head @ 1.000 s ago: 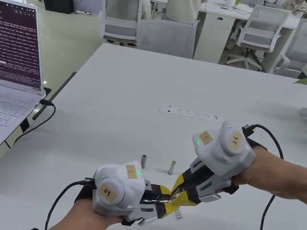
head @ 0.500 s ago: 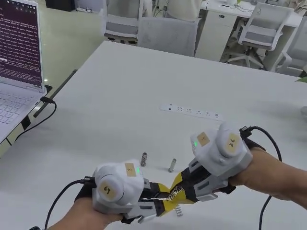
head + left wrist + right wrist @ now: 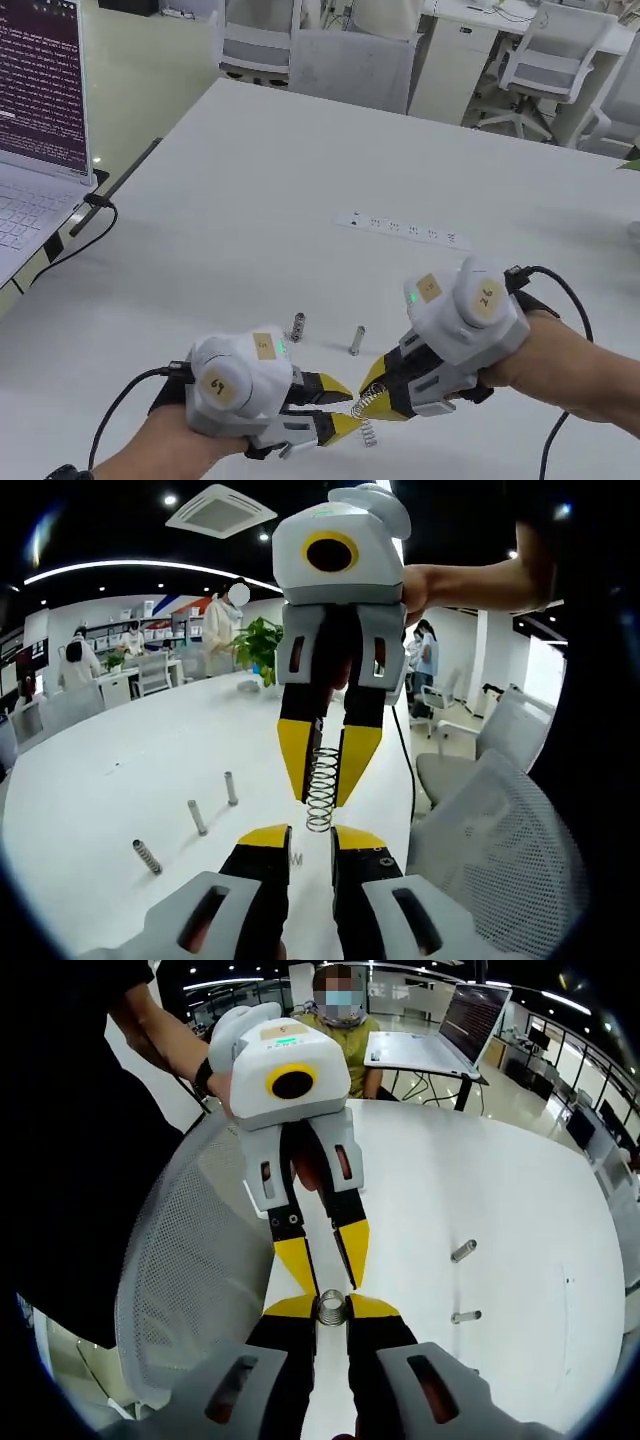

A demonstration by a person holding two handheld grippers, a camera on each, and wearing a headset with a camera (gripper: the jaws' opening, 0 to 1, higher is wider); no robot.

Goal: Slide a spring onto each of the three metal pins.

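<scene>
Spring point(image 3: 320, 786): clamped in right gripper point(image 3: 332, 1312); left gripper point(image 3: 311, 836) released, empty; threading step judged underway; alignment over bare pin point(image 3: 357, 340) required next.

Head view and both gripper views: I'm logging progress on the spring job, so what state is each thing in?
left tool: open
right tool: shut on held spring
near pin: spring already on
middle pin: bare
far pin: bare
loose spring: lying on table
laptop: open, screen lit
</scene>
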